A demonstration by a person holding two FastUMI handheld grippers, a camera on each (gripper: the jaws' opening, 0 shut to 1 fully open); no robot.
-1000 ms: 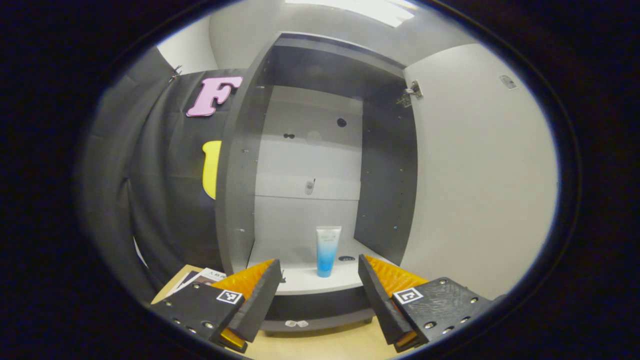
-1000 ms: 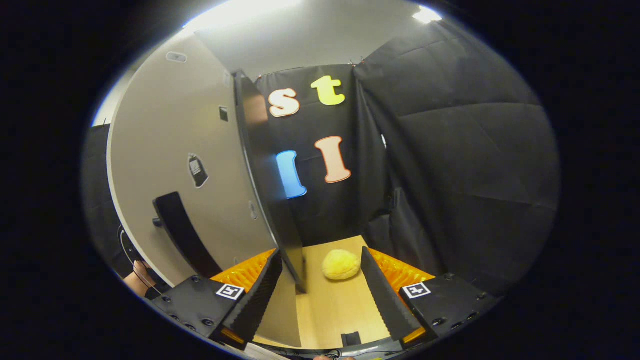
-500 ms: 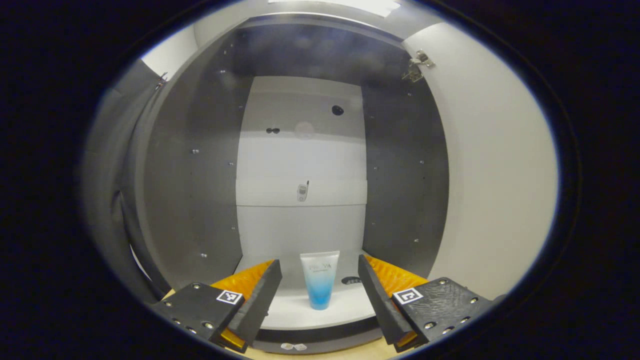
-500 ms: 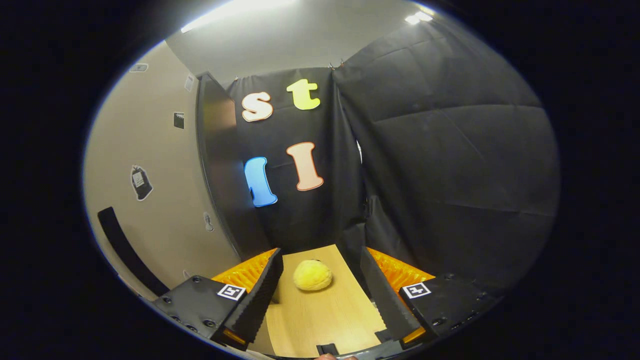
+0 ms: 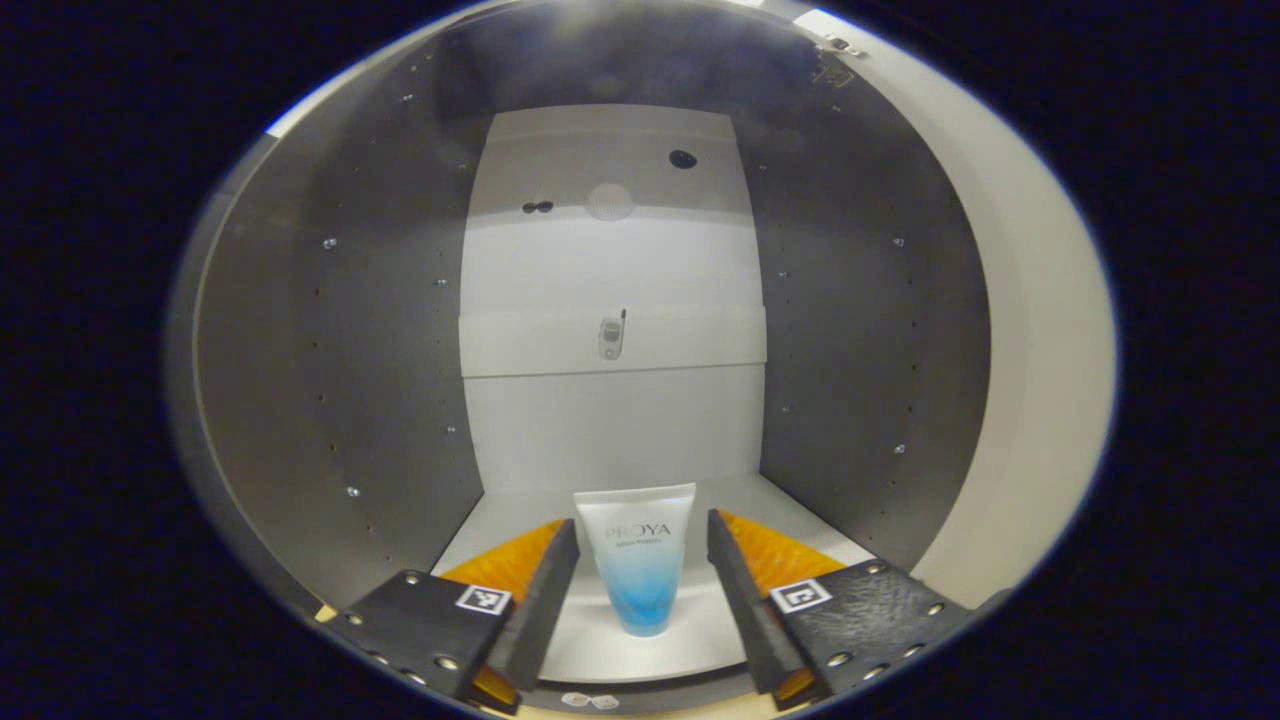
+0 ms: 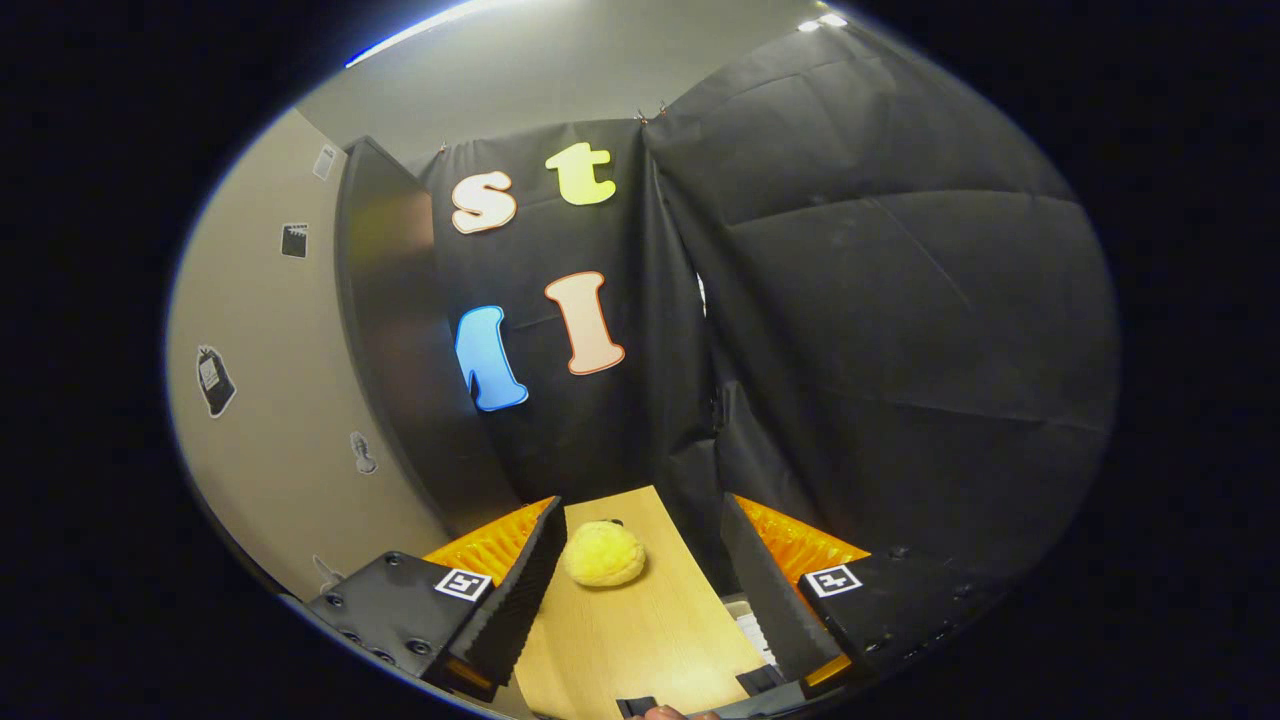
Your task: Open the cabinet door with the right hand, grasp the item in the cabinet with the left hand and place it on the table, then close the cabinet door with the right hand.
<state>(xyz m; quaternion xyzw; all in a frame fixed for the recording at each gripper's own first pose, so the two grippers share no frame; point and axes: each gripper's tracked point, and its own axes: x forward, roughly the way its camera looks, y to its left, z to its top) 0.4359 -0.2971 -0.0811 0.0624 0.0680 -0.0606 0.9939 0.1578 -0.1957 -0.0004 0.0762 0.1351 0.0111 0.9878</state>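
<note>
tube [image 5: 637,575]: upright in cabinet [image 5: 330,380], between spread left fingers [image 5: 545,605], untouched | door [image 6: 270,400]: open | right fingers [image 6: 520,590]: spread, yellow ball [image 6: 603,555] on table [image 6: 650,640] beyond

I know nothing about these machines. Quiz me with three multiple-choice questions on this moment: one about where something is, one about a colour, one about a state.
1. Where does the tube stand?
A. on the cabinet floor, between the left tool's fingers
B. on the table
C. on a high shelf

2. What colour is the soft round thing on the table?
A. red
B. yellow
C. green

3. How is the right tool?
A. shut on the door handle
B. shut on the tube
C. open, holding nothing

Answers: 1 A, the tube stands upright in the gap between the fingers. 2 B, it is pale yellow. 3 C, its fingers stand apart over bare table.
</note>
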